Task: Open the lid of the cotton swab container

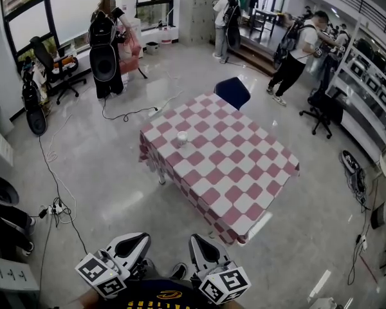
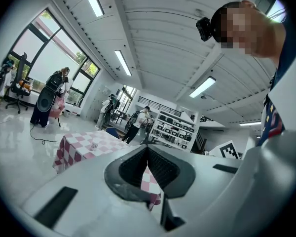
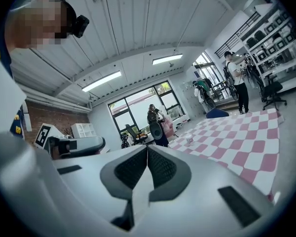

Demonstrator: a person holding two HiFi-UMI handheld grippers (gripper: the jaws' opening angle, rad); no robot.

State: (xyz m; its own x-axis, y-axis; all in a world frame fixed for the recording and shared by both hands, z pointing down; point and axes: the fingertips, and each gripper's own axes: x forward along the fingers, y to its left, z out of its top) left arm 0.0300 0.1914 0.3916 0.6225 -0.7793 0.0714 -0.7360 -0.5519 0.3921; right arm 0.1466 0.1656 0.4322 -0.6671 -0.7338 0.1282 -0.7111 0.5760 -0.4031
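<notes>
The cotton swab container [image 1: 182,138] is a small white tub standing on the far left part of the table with the red-and-white checked cloth [image 1: 244,172]. It shows tiny in the left gripper view as the container [image 2: 93,145] and in the right gripper view as the container [image 3: 190,140]. Both grippers are held close to the person's body, well short of the table. My left gripper [image 1: 136,242] is shut and empty, its tip [image 2: 147,148] pointing level. My right gripper [image 1: 200,244] is shut with nothing in it too, tip [image 3: 147,148] aimed toward the table.
A blue chair [image 1: 232,92] stands at the table's far corner. Cables and a power strip [image 1: 55,208] lie on the floor at left. Several people stand at the back by the windows and shelves [image 1: 367,76]. An office chair [image 1: 321,111] is at right.
</notes>
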